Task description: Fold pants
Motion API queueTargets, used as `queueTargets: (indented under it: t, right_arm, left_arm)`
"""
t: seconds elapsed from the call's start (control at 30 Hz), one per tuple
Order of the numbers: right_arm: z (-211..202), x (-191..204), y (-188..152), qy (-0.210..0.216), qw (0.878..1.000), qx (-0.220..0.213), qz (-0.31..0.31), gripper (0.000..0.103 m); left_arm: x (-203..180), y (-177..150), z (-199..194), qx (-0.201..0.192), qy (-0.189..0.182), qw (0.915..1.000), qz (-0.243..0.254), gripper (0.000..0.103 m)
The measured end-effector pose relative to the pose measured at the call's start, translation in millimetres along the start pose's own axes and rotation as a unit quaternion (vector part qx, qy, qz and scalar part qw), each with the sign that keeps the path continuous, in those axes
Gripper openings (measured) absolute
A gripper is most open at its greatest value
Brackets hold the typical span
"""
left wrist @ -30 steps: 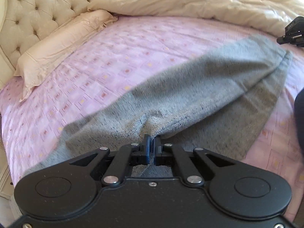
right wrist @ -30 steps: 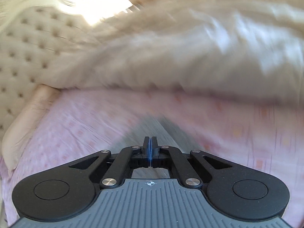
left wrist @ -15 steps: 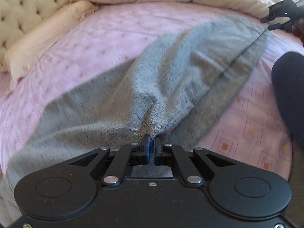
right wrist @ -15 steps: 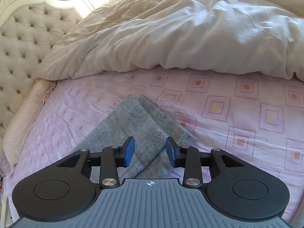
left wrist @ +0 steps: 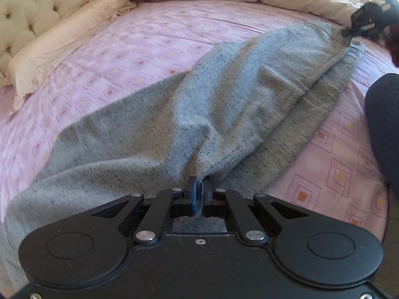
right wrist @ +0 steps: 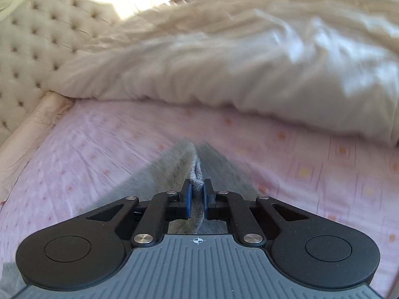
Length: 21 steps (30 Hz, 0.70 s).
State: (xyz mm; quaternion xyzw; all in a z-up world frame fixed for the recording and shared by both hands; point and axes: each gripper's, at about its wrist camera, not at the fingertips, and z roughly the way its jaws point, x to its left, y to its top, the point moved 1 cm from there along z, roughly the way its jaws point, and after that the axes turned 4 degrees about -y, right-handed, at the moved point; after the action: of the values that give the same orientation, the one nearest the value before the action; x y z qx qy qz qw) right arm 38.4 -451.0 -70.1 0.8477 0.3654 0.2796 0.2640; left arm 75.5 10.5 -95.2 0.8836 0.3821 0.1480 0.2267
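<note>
Grey knit pants (left wrist: pixel 224 94) lie stretched across the pink patterned bedsheet (left wrist: pixel 129 57), one leg laid over the other. My left gripper (left wrist: pixel 198 185) is shut on a pinched fold at the near end of the pants. My right gripper (right wrist: pixel 197 189) is shut on the grey hem (right wrist: pixel 195 177) at the far end of the pants. It also shows in the left wrist view (left wrist: pixel 354 31) at the top right, at that far end.
A cream duvet (right wrist: pixel 237 57) is bunched along the far side of the bed. A cream pillow (left wrist: pixel 62 47) lies against the tufted headboard (left wrist: pixel 42 2) at the left. A dark rounded shape (left wrist: pixel 384 124) stands at the right edge.
My right gripper was open over the pant ends half a second ago; now it has shut on the hem. My left gripper stays shut on the pants.
</note>
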Motion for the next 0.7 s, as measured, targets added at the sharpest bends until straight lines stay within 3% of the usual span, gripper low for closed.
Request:
queueTargets:
  t: [0.13, 0.2, 0.33, 0.57, 0.7]
  right_arm:
    - [-34, -11, 4, -0.018, 0.999, -0.034, -0.005, 0.009]
    - [-27, -25, 0, -0.043, 0.999, -0.013, -0.006, 0.009]
    - [-6, -36, -15, -0.053, 0.998, 0.026, 0.003, 0.009]
    - [-10, -26, -11, -0.060, 0.998, 0.008, -0.027, 0.009]
    - [13, -31, -19, -0.083, 0.995, 0.057, -0.022, 0.010]
  left_arm:
    - [4, 7, -13, -0.019, -0.002, 0.9998, -0.001, 0.004]
    - [-1, 4, -14, -0.017, -0.011, 0.9998, 0.008, 0.004]
    - [-19, -13, 4, 0.013, 0.000, 0.9986, 0.052, 0.004]
    - [-16, -15, -2, 0.010, -0.008, 0.9995, 0.031, 0.004]
    - [-20, -19, 7, 0.036, -0.012, 0.9987, 0.033, 0.007]
